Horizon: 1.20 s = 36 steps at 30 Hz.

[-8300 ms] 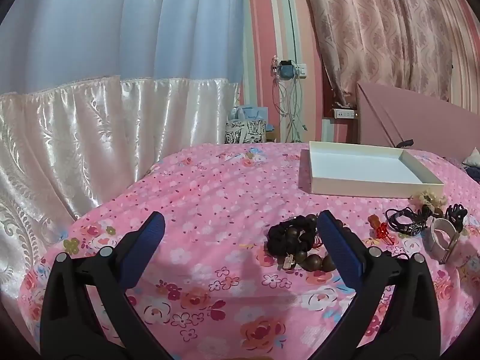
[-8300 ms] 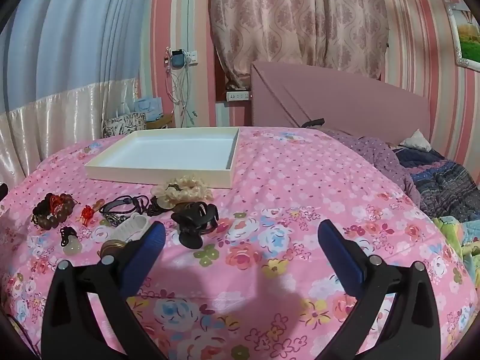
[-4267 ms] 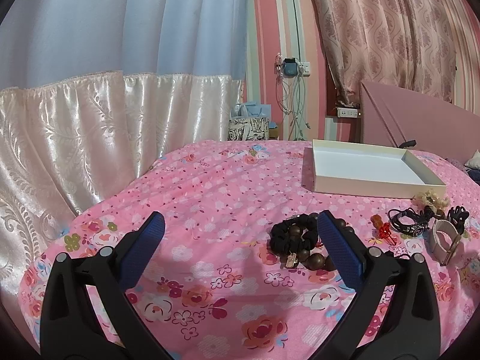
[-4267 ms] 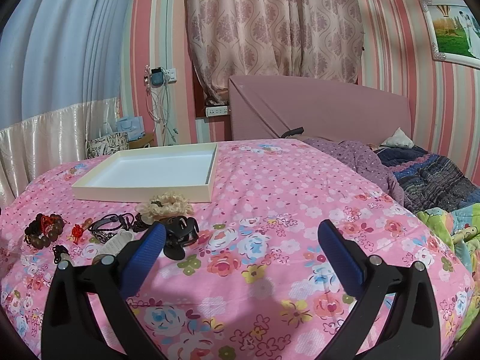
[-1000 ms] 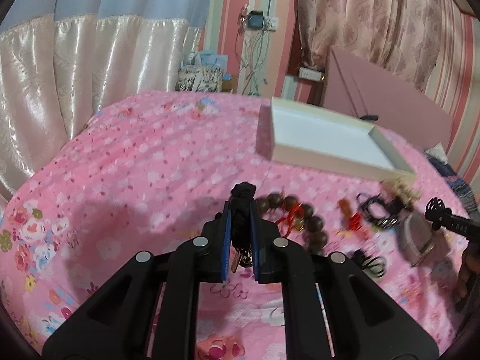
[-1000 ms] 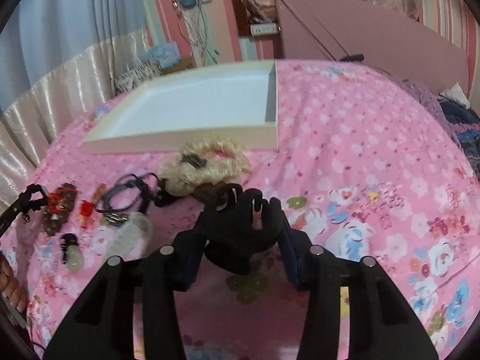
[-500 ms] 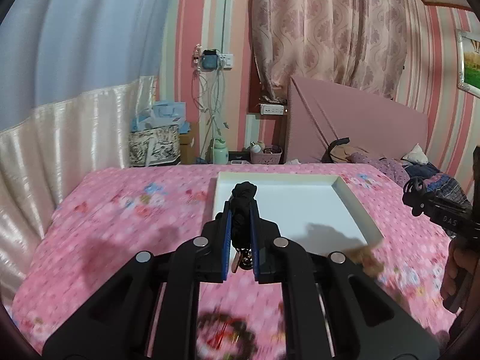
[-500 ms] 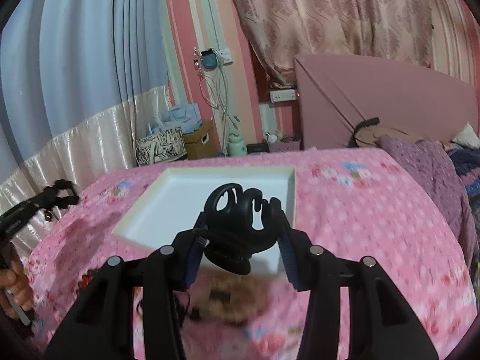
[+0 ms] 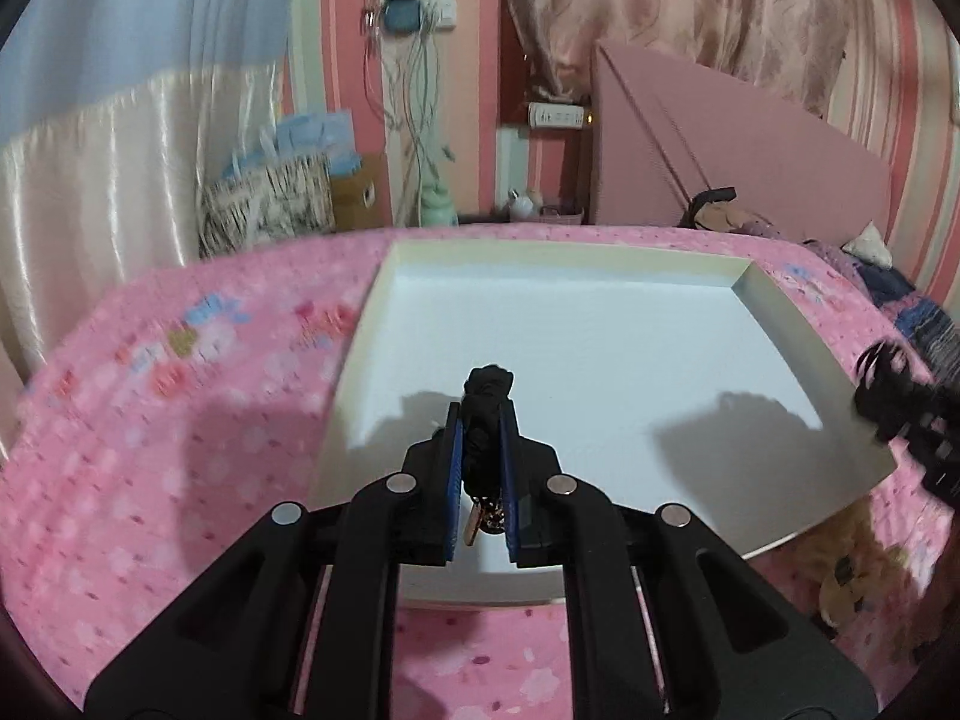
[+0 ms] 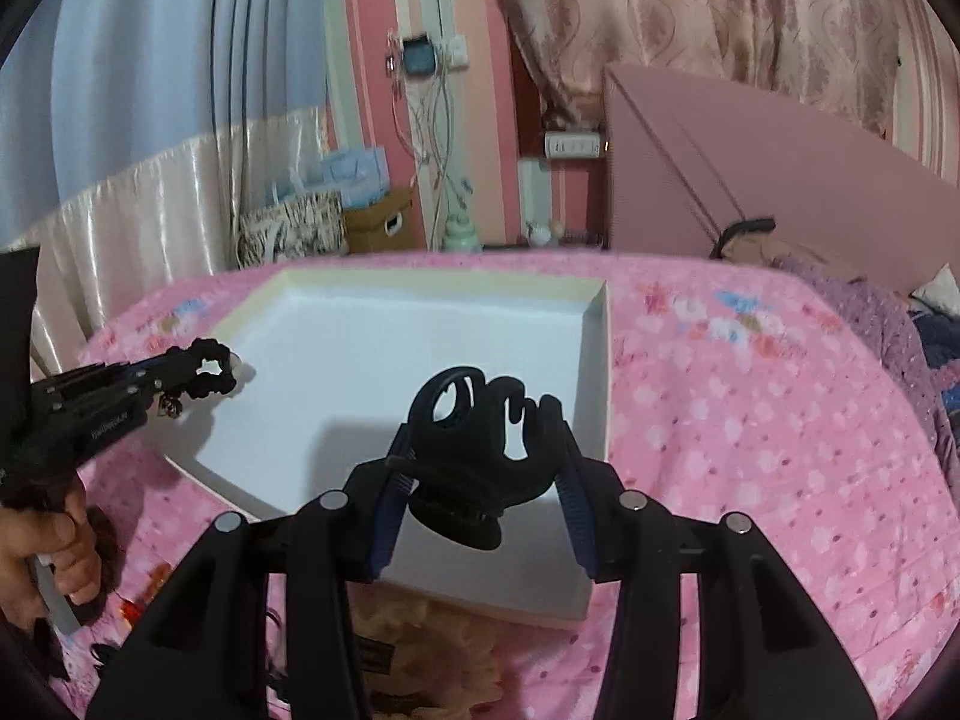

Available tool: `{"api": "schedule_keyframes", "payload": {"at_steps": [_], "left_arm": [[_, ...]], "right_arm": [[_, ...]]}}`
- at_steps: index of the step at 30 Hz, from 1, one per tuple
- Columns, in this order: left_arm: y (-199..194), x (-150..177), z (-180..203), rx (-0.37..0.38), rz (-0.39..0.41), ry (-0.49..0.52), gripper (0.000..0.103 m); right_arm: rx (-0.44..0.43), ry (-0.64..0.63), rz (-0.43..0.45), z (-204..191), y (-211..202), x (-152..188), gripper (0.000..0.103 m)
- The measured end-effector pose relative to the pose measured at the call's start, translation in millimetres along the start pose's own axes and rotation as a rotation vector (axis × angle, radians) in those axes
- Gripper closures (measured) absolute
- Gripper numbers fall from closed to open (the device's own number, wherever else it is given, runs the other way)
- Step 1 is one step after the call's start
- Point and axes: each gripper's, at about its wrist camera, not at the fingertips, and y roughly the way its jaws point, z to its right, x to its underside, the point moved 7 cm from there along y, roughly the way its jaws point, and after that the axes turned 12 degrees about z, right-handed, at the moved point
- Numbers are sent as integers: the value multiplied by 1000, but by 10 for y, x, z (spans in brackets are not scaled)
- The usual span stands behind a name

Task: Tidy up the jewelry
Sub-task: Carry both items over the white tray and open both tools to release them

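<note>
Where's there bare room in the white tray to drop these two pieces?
The white tray floor looks bare from wall to wall, so anywhere inside works. The left gripper holds a black hair tie and the right gripper a black claw clip above it. Crowded: the bedspread beside the tray's near wall, by the cream scrunchie.

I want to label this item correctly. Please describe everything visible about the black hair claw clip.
The black hair claw clip looks like matte plastic, with curved interlocking teeth, oval cut-outs and a rounded hinge end toward the camera. The right hand-held gripper clamps it from both sides with its blue pads. It hangs in the air above the near part of the white tray, teeth pointing up and away.
</note>
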Motion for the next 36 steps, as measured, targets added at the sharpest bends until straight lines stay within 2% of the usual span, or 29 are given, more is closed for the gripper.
{"api": "schedule_keyframes", "payload": {"at_steps": [6, 15, 22, 25, 36], "left_arm": [[143, 94, 64, -27, -56, 50, 94], [222, 200, 101, -53, -125, 100, 94], [279, 250, 74, -49, -171, 101, 93], [319, 263, 93, -56, -186, 119, 89], [283, 288, 88, -64, -192, 147, 87]], "right_arm": [[-1, -21, -78, -37, 186, 126, 57], [6, -32, -138, -42, 286, 283, 57], [10, -48, -150, -73, 319, 316, 57], [9, -48, -151, -71, 320, 320, 57], [5, -46, -151, -75, 325, 319, 56]]}}
